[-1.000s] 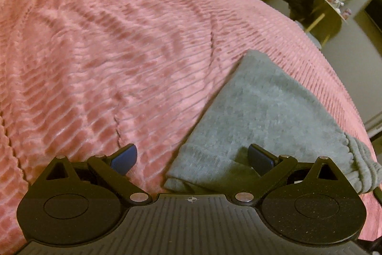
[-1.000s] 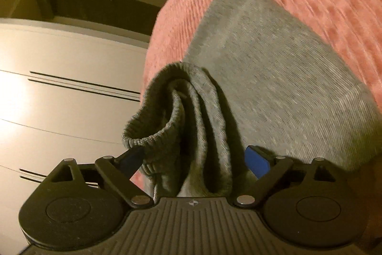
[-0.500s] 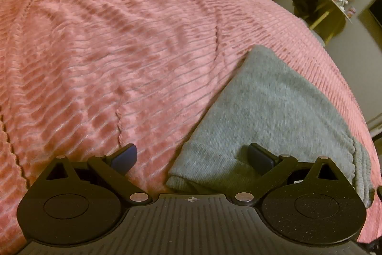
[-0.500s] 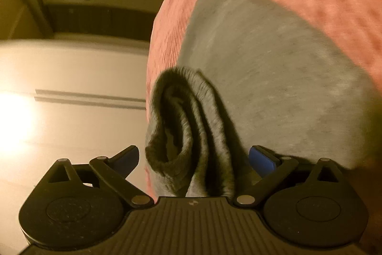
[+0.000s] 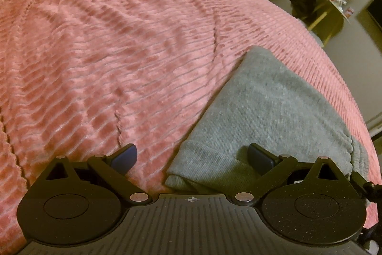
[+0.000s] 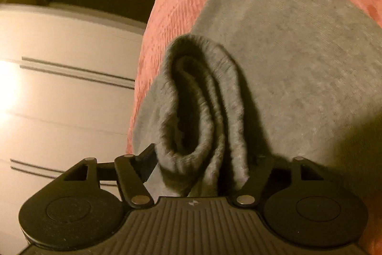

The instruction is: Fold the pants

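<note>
Fingers of the right gripper (image 6: 203, 164) are closing around the ribbed waistband roll of the folded grey knit pants (image 5: 274, 106), pads meeting the fabric. Ribbed pink plush bedspread (image 5: 107, 51) carries the pants at four o'clock. Left gripper (image 5: 192, 155) is spread wide, released, one finger over the hem.

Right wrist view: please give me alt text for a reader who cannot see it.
The right gripper is closing around a bunched, ribbed end of the grey pants, which lie folded near the edge of a pink ribbed bedspread. Beyond the bed edge are white wardrobe doors with dark lines.
</note>
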Tool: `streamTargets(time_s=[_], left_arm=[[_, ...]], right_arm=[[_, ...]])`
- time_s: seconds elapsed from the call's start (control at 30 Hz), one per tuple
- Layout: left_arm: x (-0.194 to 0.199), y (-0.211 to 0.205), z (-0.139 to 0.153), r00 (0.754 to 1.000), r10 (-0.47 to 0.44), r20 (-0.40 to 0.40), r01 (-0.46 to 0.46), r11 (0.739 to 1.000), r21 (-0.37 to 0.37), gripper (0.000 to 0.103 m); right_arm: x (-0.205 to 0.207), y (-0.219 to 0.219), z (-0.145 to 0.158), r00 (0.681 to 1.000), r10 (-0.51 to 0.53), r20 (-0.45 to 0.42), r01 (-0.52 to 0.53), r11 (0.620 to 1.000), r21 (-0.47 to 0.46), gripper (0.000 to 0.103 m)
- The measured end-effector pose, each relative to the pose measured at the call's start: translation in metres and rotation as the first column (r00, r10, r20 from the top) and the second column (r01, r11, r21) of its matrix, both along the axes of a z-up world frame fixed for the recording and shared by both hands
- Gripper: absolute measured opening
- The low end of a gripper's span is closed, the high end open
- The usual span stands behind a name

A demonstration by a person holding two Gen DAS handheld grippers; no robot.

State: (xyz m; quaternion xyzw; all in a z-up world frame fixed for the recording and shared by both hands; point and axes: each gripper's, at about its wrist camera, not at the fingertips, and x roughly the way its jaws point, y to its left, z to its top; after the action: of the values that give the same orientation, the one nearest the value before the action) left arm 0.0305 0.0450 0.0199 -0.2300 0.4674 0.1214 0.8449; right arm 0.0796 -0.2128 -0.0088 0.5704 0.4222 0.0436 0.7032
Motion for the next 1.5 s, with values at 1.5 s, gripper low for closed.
streamTargets(time_s=[1.5], left_arm=[[0.001,-0.012,0.002,0.997,-0.078,-0.009,0.078,0.997,-0.016,0.102]], right_arm=[[-0.108,-0.04,0.029,0.977,-0.209,-0.036,0.203,0.971,-0.125,0.084]])
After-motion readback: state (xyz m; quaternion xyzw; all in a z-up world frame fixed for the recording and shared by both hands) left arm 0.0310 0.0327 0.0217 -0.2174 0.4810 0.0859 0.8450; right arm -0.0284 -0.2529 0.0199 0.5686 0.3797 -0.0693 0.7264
